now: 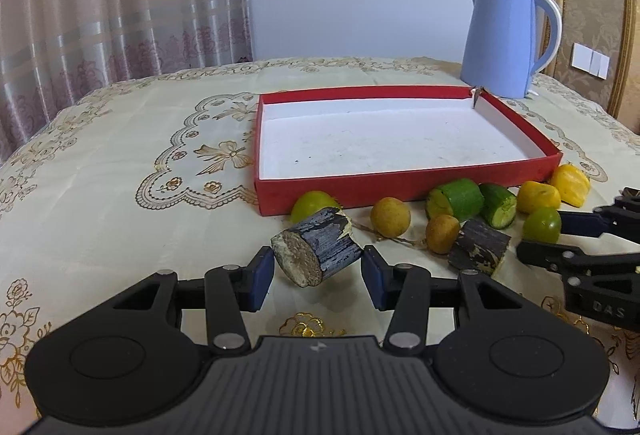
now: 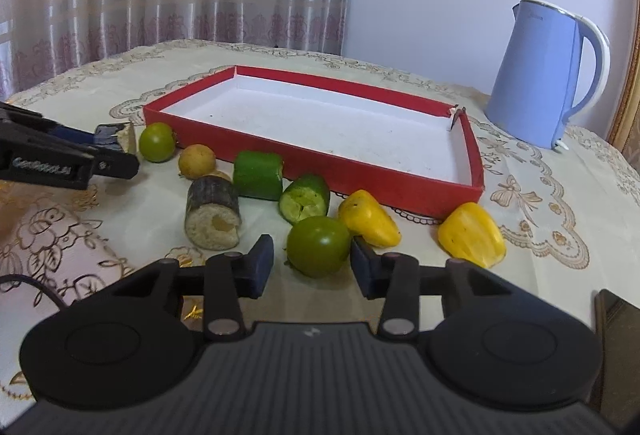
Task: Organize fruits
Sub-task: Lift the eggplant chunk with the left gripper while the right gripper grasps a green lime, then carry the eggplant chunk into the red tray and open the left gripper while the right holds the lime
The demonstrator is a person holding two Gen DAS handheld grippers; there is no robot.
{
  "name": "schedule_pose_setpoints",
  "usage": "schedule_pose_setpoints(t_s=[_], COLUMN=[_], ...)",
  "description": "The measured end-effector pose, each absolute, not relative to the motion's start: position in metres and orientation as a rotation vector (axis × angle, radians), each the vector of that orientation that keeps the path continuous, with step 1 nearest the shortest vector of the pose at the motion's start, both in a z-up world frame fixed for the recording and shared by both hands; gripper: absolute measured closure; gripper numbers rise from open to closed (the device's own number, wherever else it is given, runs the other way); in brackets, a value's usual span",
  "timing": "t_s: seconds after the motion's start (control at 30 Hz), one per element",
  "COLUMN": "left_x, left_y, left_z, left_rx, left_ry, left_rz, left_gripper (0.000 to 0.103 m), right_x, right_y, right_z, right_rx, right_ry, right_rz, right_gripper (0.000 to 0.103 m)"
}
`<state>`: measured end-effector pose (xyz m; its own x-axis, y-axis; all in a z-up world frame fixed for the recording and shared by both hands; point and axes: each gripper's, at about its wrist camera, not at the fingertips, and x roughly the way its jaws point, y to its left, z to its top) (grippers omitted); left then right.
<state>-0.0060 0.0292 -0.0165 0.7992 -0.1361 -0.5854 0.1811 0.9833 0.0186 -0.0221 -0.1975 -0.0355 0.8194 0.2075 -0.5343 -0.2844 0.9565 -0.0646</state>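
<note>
A red tray [image 1: 344, 191] with a white floor sits mid-table, also in the right wrist view [image 2: 280, 159]. Fruit pieces lie in a row in front of it. My left gripper [image 1: 318, 275] is shut on a dark sugarcane piece [image 1: 316, 251], held tilted just above the cloth. My right gripper [image 2: 312, 267] is open around a green round fruit [image 2: 318, 245], its pads close on both sides. Nearby lie a second sugarcane piece [image 2: 214, 213], two green cucumber chunks [image 2: 258, 175] [image 2: 305, 199], two yellow pieces [image 2: 370, 219] [image 2: 472, 235], a tan round fruit [image 2: 197, 161] and another green fruit [image 2: 157, 142].
A blue kettle [image 1: 504, 39] stands behind the tray's right corner, also in the right wrist view [image 2: 548, 75]. The table has an embroidered cream cloth [image 1: 120, 163]. Curtains hang behind the far table edge.
</note>
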Motion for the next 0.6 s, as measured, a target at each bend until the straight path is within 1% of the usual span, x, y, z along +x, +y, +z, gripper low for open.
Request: schedule_pose_setpoints(t_s=[0.03, 0.07, 0.6], left_x=[-0.006, -0.006, -0.004], left_y=[0.029, 0.030, 0.025], left_z=[-0.016, -0.016, -0.008], left_rx=[0.075, 0.075, 0.101], left_ry=[0.621, 0.618, 0.588], left_rz=[-0.171, -0.173, -0.161], left_gripper=[0.056, 0.056, 0.056], right_x=[-0.022, -0.022, -0.051], right_y=[-0.198, -0.198, -0.214], right_z=[-0.036, -0.035, -0.014], right_rx=[-0.145, -0.143, -0.063], right_ry=[0.552, 0.547, 0.453], right_rz=[0.262, 0.255, 0.268], right_gripper=[0.065, 0.071, 0.071])
